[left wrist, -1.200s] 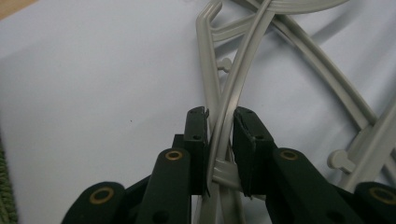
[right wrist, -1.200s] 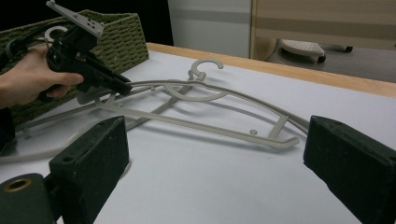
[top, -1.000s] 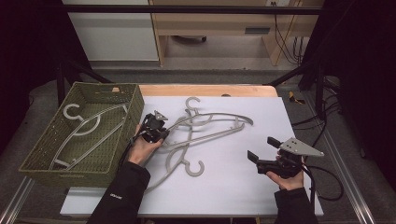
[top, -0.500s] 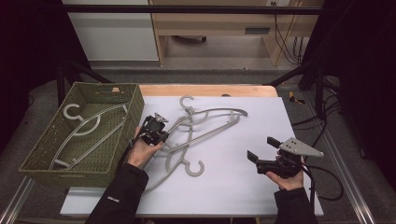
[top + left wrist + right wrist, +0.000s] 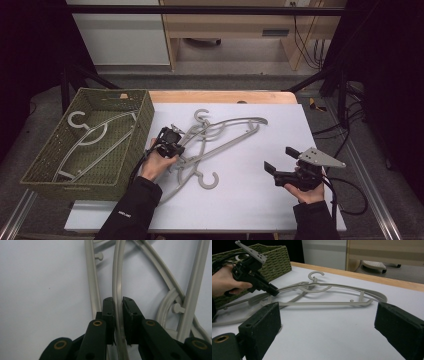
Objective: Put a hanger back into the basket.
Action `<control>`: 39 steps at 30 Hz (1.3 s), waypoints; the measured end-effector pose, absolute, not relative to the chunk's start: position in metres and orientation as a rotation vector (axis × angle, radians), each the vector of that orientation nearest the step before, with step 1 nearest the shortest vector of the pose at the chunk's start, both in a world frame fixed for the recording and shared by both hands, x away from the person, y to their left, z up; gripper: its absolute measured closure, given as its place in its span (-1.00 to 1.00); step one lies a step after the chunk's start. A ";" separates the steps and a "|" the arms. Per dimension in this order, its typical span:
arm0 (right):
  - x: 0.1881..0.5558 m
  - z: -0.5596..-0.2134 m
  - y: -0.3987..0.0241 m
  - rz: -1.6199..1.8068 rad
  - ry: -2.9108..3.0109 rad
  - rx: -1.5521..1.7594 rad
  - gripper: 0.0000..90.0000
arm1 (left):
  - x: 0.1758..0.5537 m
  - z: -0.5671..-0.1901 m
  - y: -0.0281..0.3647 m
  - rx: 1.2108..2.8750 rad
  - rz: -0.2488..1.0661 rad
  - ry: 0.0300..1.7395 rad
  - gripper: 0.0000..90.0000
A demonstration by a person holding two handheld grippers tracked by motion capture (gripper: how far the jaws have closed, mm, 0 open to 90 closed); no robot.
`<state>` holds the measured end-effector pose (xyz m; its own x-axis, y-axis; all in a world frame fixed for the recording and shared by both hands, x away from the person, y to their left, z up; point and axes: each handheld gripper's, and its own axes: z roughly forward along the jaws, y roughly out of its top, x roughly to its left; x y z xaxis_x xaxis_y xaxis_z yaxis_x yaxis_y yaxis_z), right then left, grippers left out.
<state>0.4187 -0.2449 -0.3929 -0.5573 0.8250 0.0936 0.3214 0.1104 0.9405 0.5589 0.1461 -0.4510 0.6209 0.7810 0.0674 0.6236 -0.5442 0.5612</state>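
Left gripper view has the left gripper (image 5: 118, 315) fingers clamped on a hanger (image 5: 117, 287) bar, likely bound for the basket (image 5: 142, 125), while the right gripper (image 5: 280, 160) waits wide open above the surface (image 5: 250, 200)

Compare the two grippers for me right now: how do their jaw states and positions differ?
The left gripper has its jaws closed on a grey hanger's bar; the right gripper has its jaws wide apart, holding nothing. The left sits at the hanger pile beside the green basket; the right rests apart on bare white table. Both are hand-held, black, with trailing cables.

Green woven basket (image 5: 145, 117) beside white table (image 5: 260, 210).
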 end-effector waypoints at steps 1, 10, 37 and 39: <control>0.419 -0.393 -0.245 1.450 1.935 1.112 -0.85 | 0.559 -0.451 0.146 2.353 0.427 1.105 0.78; 0.419 -0.393 -0.244 1.447 1.940 1.112 -0.85 | 0.564 -0.453 0.140 2.305 0.410 1.111 0.52; 0.418 -0.392 -0.244 1.453 1.934 1.112 -0.85 | 0.555 -0.449 0.139 2.204 0.441 1.092 0.82; 0.418 -0.392 -0.245 1.453 1.934 1.111 -0.85 | 0.552 -0.445 0.140 2.187 0.441 1.079 0.82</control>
<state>0.4184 -0.2445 -0.3924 -0.5582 0.8243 0.0947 0.3204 0.1089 0.9410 0.5522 0.1401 -0.4446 0.6046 0.7964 0.0126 0.5772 -0.4490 0.6821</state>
